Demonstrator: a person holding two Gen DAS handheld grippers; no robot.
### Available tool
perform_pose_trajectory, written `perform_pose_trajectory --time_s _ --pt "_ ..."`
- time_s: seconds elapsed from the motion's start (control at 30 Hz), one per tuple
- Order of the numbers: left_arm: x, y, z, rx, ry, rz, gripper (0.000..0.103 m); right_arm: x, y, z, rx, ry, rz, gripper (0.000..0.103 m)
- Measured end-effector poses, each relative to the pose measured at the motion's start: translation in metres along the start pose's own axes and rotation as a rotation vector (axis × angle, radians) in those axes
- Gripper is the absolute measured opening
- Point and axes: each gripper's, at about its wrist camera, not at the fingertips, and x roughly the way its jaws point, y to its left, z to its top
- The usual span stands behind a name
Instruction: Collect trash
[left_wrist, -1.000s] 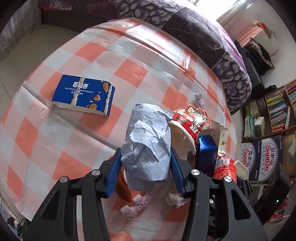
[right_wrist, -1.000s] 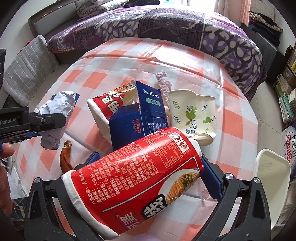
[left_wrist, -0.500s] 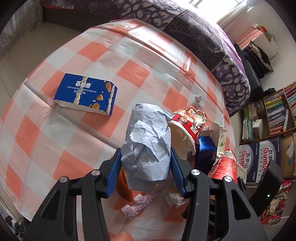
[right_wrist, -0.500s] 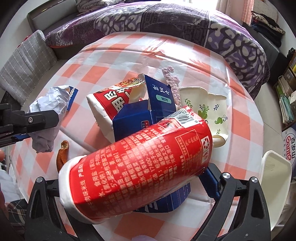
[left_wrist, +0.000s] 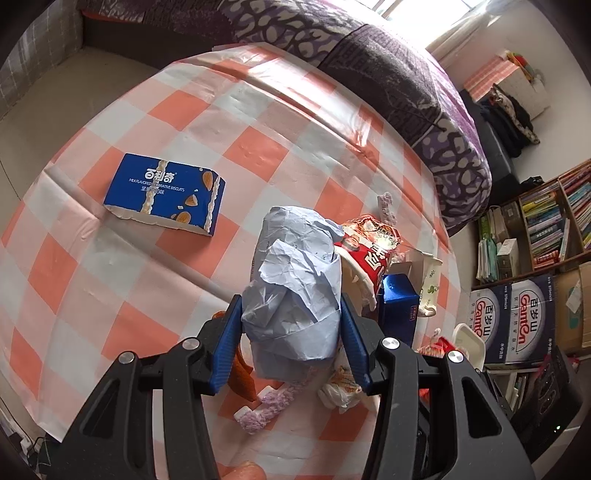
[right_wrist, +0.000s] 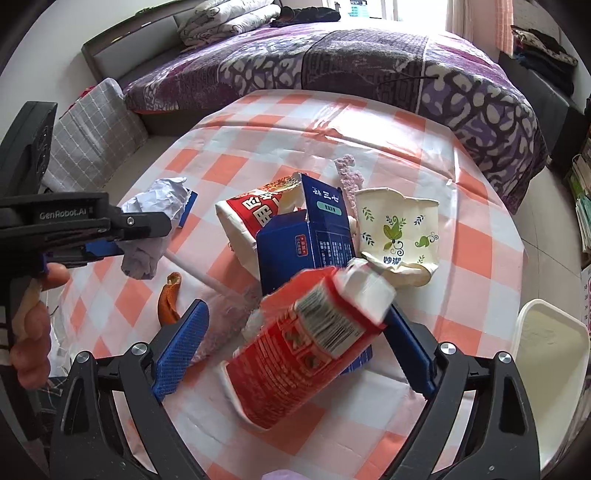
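Two grippers: left gripper (left_wrist: 291, 321) clamps crumpled paper (left_wrist: 295, 288); right gripper (right_wrist: 295, 339) gapes beside blurred noodle cup (right_wrist: 303, 343).

The desk (left_wrist: 258, 147) is covered by an orange-and-white checked cloth. Behind it a bed (right_wrist: 369, 74) is spread with a purple patterned blanket. Bookshelves (left_wrist: 546, 221) filled with books are seen at the right, with printed cartons (left_wrist: 517, 317) stacked below them.

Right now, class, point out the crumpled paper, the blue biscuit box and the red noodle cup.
crumpled paper (left_wrist: 295, 291), left wrist view, creased middle
blue biscuit box (left_wrist: 162, 192), left wrist view, printed top face
red noodle cup (right_wrist: 295, 350), right wrist view, red side wall
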Motion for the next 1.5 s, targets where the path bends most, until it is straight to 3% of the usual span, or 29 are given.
perform_pose_trajectory --time_s 0.5,0.6,0.8,1.0,1.2,1.33,1.37,1.4,1.5 --pt "0.004 -0.009 -0.009 0.02 0.014 0.003 0.05 -0.019 -0.008 -0.034 -0.024 0.028 -0.068 0.093" --pt "0.004 -0.009 -0.009 0.015 0.014 0.002 0.05 -0.018 -0.018 -0.044 0.057 0.044 -0.137 0.093" --pt "0.004 -0.014 -0.011 0.018 0.008 0.001 0.051 -0.005 -0.039 -0.067 0.464 0.077 -0.11 0.093" --pt "-0.006 -0.004 -0.011 0.006 -0.008 -0.002 0.051 0.011 -0.011 -0.064 0.38 0.135 -0.154 0.093" --pt "-0.011 0.0 -0.012 0.009 -0.012 -0.007 0.051 0.039 -0.022 -0.073 0.506 0.254 -0.121 0.093" --pt "-0.011 0.003 -0.015 0.015 -0.007 0.01 0.051 0.047 -0.022 -0.076 0.567 0.262 -0.119 0.094" --pt "-0.011 0.004 -0.015 0.013 -0.007 0.012 0.051 0.046 -0.019 -0.077 0.561 0.251 -0.13 0.093" --pt "-0.012 0.005 -0.016 0.012 -0.009 0.015 0.051 0.045 -0.015 -0.076 0.535 0.241 -0.144 0.085" --pt "-0.015 0.005 -0.019 0.021 -0.018 0.022 0.051 0.041 -0.006 -0.073 0.423 0.219 -0.15 0.04"
